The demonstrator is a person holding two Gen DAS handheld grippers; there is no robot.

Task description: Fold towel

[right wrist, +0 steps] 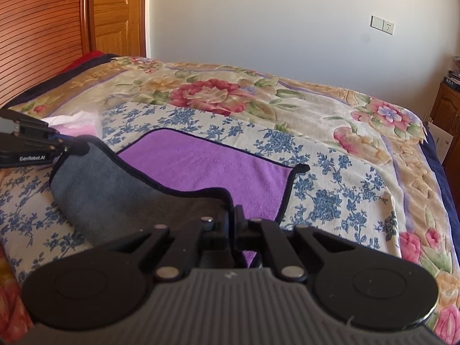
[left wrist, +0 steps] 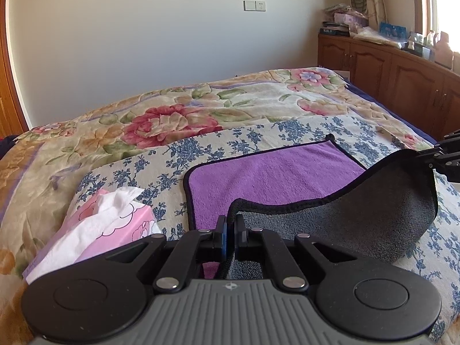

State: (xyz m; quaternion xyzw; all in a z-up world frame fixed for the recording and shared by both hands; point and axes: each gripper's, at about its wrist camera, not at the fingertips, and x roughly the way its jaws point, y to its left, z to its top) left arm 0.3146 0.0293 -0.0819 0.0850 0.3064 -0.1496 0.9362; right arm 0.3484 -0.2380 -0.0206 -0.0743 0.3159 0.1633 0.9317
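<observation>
Here, nearest me, my left gripper is pinched tight on one near corner of the towel, and my right gripper is clamped on the other. The lifted edge shows its grey underside and sags between them, running left to right. Beyond my fingers the purple face lies flat on the blue-flowered cloth, so I judge the fold goes straight forward, both hands equally near. Only the left view shows the tissue box clearly; the right view reveals the far right corner's loop on the bed.
</observation>
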